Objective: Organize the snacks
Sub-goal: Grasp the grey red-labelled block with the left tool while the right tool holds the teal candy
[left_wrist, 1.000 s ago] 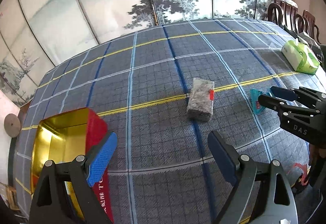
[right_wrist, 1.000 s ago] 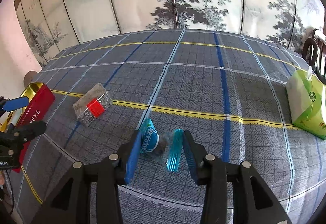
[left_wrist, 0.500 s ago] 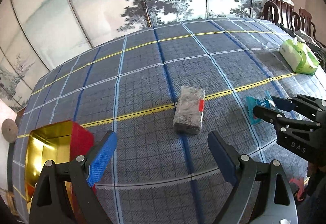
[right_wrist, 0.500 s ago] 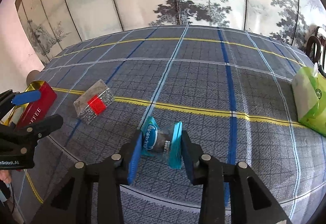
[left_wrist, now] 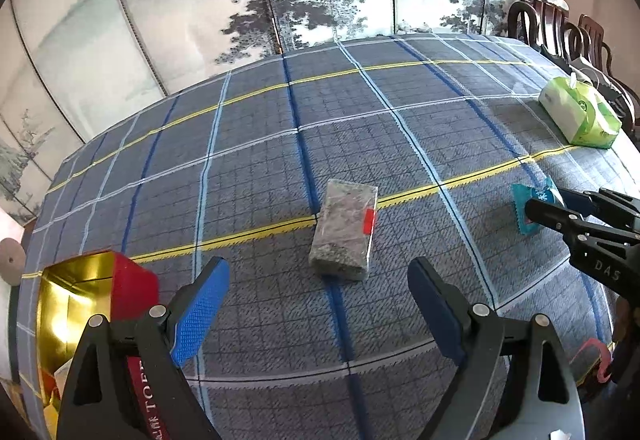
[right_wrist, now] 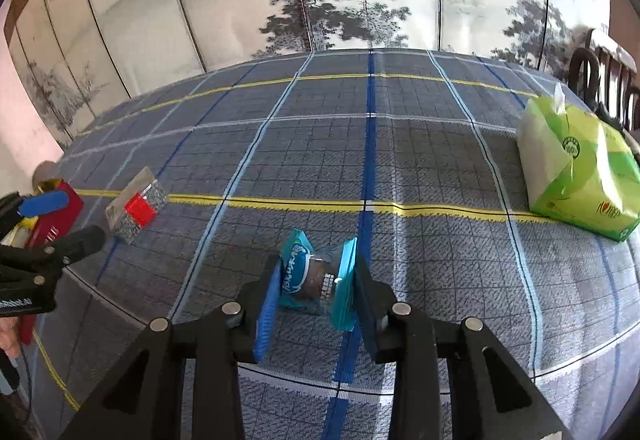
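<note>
My right gripper (right_wrist: pixel 316 292) is shut on a teal snack packet (right_wrist: pixel 316 280), pinched between both pads just above the plaid cloth. The packet also shows in the left wrist view (left_wrist: pixel 534 206), in the right gripper (left_wrist: pixel 560 210). My left gripper (left_wrist: pixel 316 304) is open and empty, just short of a grey seed bar with a red label (left_wrist: pixel 346 228), which lies flat on the cloth; it also shows in the right wrist view (right_wrist: pixel 134 206). A red tin with a gold inside (left_wrist: pixel 80 300) stands open at my left finger.
A green and white tissue pack (right_wrist: pixel 576 164) lies at the right end of the table, also in the left wrist view (left_wrist: pixel 580 116). Dark wooden chairs (left_wrist: pixel 560 28) stand beyond it. A painted folding screen (left_wrist: pixel 280 0) runs along the far table edge.
My right gripper has closed on the teal packet and swung right. My left gripper has come closer to the seed bar and stayed open.
</note>
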`<state>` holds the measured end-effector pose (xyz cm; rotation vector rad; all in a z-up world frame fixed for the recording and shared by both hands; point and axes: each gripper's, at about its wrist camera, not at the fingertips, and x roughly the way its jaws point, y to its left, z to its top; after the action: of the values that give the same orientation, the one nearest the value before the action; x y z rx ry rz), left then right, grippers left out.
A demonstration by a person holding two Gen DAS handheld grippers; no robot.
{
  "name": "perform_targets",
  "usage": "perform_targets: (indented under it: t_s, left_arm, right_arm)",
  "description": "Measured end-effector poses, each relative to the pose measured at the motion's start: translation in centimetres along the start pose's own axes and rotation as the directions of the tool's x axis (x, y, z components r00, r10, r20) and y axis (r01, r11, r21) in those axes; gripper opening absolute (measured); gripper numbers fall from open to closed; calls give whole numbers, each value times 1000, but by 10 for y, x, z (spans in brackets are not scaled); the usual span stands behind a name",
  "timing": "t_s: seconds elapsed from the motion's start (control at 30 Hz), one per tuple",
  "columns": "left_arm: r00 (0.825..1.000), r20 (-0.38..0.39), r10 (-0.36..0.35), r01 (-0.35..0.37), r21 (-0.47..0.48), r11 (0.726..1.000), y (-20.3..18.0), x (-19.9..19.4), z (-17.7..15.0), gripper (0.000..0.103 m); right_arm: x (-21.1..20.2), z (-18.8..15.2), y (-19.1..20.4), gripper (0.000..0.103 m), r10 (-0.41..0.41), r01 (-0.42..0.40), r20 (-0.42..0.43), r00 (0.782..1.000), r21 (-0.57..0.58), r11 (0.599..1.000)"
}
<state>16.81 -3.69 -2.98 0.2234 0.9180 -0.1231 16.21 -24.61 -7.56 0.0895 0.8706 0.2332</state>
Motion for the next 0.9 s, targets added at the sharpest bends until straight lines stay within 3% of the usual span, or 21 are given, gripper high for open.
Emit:
perform_targets:
  t_s: [0.33,0.53,0.63,0.9]
  left_arm:
    - [998,4,-58,58,-31,998,4,13,5,87]
    - [997,-11,-81,81,-38,996,5,27,9,69]
    - [995,-22,-99,98,-46,994,6,33,11,66]
    - [988,-52,-148,144,-83,986,9,42,7,36]
  right_arm:
    - [1,0,1,35,0,0,0,1000,-2,1000]
    - [1,-1,0,35,5,-5,0,1000,4,1000]
    - [1,-1,0,35,6,-6,0,1000,4,1000]
    - [1,-1,-1,35,5,-5,0,1000,3,1000]
